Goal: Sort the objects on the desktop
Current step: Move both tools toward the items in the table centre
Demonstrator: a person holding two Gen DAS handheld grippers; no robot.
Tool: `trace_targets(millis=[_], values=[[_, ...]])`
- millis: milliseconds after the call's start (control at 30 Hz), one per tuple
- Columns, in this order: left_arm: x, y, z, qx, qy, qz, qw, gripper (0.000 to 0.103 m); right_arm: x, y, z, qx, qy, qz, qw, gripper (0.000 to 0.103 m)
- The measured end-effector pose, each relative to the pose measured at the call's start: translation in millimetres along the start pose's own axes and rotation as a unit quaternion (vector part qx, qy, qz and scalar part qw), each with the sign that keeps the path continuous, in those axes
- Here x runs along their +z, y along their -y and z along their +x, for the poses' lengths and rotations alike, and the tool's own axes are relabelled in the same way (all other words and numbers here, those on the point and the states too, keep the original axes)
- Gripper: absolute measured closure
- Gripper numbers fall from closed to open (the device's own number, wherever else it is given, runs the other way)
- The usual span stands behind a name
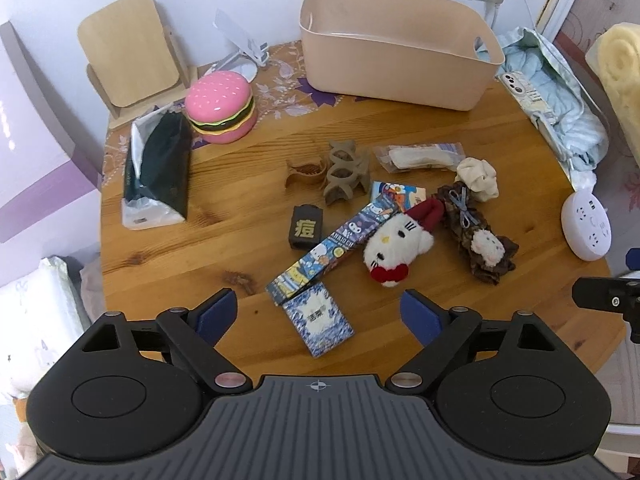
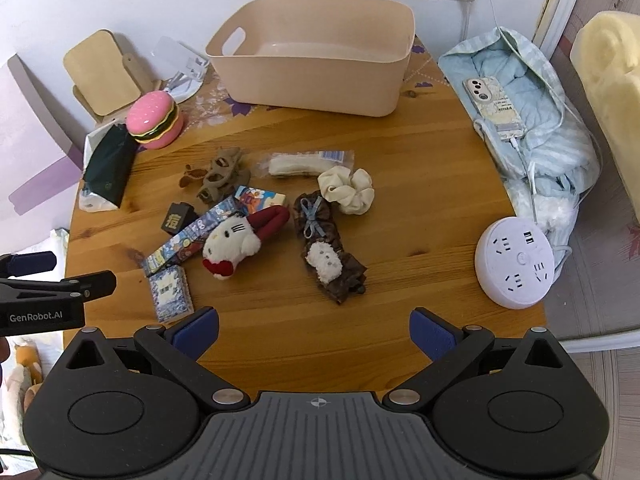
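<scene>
Small items lie scattered mid-table: a white cat plush (image 1: 394,246) (image 2: 234,242), a long cartoon-printed box (image 1: 332,248) (image 2: 188,236), a blue patterned card pack (image 1: 320,324) (image 2: 170,294), a brown plaid scrunchie with a bear (image 1: 478,236) (image 2: 328,256), a cream scrunchie (image 1: 478,178) (image 2: 348,190), brown hair claws (image 1: 344,172) (image 2: 218,176) and a small dark box (image 1: 306,232) (image 2: 178,218). The empty beige bin (image 1: 396,44) (image 2: 316,52) stands at the back. My left gripper (image 1: 318,316) hovers open above the card pack. My right gripper (image 2: 314,332) hovers open over bare wood near the front edge.
A pink burger-shaped jar (image 1: 222,108) (image 2: 156,124), a dark tissue pack (image 1: 158,172) (image 2: 106,164) and a wooden stand (image 1: 128,52) sit at the back left. A white round power strip (image 1: 586,228) (image 2: 516,262), a phone (image 2: 494,108) and blue cloth (image 2: 532,128) occupy the right edge.
</scene>
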State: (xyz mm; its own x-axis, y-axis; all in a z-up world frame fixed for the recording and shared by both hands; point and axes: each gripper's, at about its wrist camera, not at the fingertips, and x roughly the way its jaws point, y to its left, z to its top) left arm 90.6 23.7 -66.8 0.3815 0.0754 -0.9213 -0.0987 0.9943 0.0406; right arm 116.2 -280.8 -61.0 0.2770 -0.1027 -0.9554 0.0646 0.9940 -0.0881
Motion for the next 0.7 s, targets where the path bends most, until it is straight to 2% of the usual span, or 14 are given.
trace_targets(millis=[167, 700], values=[[7, 0, 19, 0.007, -0.011, -0.002, 0.9999, 0.014, 8, 9, 16, -0.013, -0.004, 0.01, 1.0, 0.0], [23, -7, 81, 0.038, -0.047, 0.021, 0.9979, 0.014, 40, 22, 74, -0.058, -0.035, -0.023, 0.997, 0.0]])
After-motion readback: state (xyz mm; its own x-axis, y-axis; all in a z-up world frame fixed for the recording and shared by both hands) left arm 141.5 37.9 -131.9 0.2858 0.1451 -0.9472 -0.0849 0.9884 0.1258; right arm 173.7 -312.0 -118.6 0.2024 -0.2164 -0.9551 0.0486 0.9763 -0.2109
